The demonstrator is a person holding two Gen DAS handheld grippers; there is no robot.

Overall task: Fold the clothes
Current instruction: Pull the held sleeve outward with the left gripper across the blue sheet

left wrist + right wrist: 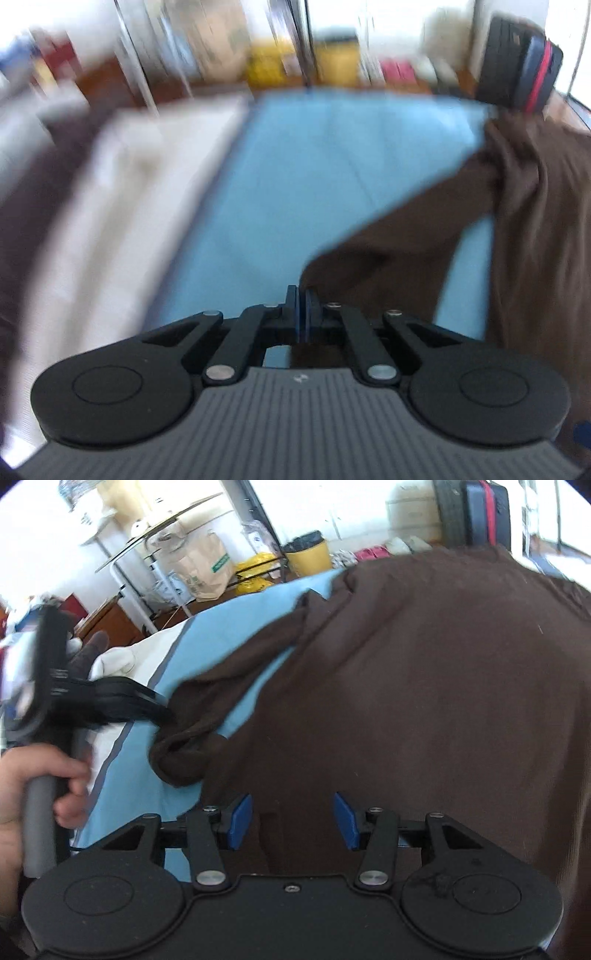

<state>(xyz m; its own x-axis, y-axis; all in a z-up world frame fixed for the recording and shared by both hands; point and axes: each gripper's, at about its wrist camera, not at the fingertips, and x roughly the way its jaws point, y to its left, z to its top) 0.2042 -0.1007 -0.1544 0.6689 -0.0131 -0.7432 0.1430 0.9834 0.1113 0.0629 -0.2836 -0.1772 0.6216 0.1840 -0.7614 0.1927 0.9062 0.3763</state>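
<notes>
Pinching sleeve end of brown shirt (424, 686), left claw (302, 308) clamped tight. Shirt lies spread over blue sheet (295, 177) on bed. Right claw (293, 821) half-wide over body cloth, gripping nothing. Fabric soft, light, limp; best held at hems, seams.

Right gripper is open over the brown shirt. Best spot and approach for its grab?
Grip the near hem of the brown shirt, just ahead of the open right gripper, coming down from above at the front edge. There the cloth lies flat on the blue sheet, so an edge pinch likely catches less fabric. The left gripper already pinches the bunched sleeve.
</notes>
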